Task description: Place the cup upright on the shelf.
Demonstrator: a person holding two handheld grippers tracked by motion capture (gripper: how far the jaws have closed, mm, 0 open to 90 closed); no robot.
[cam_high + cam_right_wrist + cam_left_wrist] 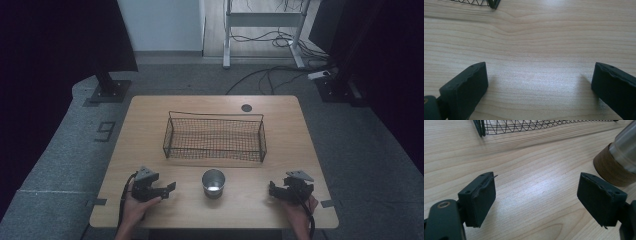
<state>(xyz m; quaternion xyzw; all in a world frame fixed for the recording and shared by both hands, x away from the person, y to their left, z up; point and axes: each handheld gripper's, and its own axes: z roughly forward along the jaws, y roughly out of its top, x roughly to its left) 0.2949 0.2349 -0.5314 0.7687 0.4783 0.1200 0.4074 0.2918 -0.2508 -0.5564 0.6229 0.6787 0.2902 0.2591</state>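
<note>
A wire basket (pixel 215 137) sits mid-table (pixel 150 115), bare wood all round it. Just near of its near edge stands a steel cup (pixel 213 183). The left gripper (pixel 167 190) rests left of the cup, the right gripper (pixel 272 190) right, both near the near edge, jaws spread, holding nothing.

You have a wire basket (pixel 215 137) mid-table (pixel 150 115) — a metal cup (pixel 213 182) stands just before it.
</note>
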